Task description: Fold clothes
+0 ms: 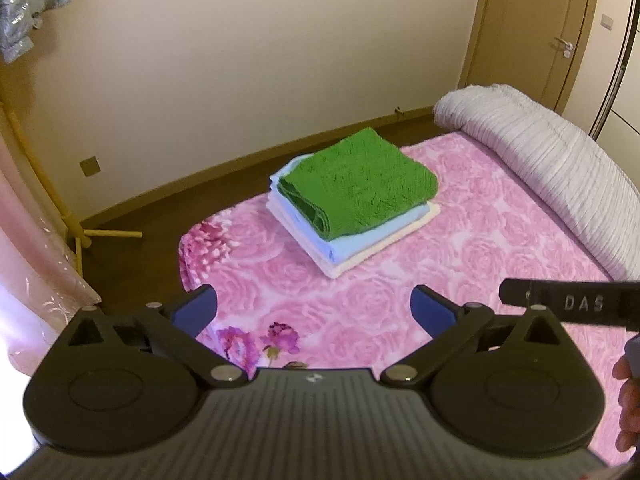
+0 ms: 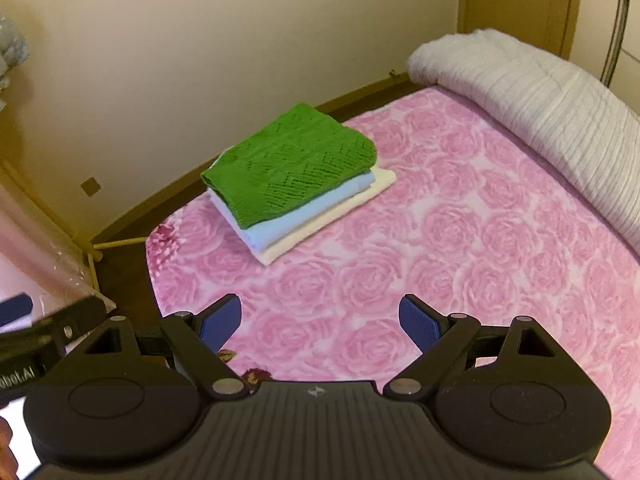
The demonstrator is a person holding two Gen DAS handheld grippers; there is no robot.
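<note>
Left gripper (image 1: 314,312) and right gripper (image 2: 320,322): jaws spread wide, nothing held, both hovering over the pink rose blanket (image 2: 460,248). Folded stack near blanket's far-left corner: green knit (image 2: 292,160) on top, light blue garment (image 2: 320,208) under it, cream one (image 2: 352,204) at bottom. Rolled white quilt (image 2: 540,120) far right

Cream walls (image 1: 224,64), dark floor (image 1: 132,256), wooden door (image 1: 536,28), and perhaps a pink curtain (image 1: 24,248) at left.
</note>
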